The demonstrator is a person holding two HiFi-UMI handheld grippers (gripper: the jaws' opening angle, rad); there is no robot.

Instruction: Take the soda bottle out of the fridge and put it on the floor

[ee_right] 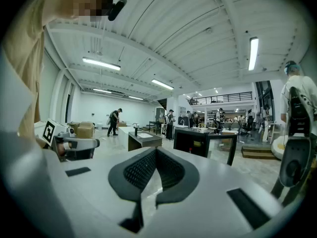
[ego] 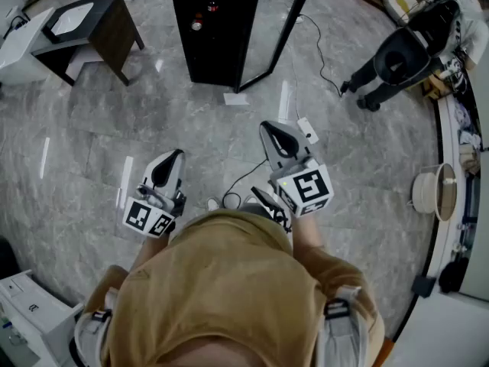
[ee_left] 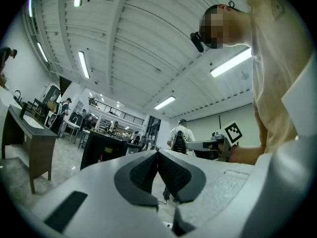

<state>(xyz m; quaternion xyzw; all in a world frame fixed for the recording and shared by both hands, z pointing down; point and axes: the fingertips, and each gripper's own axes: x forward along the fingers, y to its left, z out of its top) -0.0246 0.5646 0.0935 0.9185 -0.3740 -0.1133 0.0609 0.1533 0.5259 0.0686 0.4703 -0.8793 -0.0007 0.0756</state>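
soda bottle (ego: 197, 24) sits well beyond right hand-held gripper (ego: 269, 131).

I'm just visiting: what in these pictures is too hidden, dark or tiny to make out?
Bottles in the fridge: tiny in the head view, so labels and which is soda cannot be told.
Fridge shelves: lost in its dark inside, head view.
Person's feet: hidden under the torso, head view.
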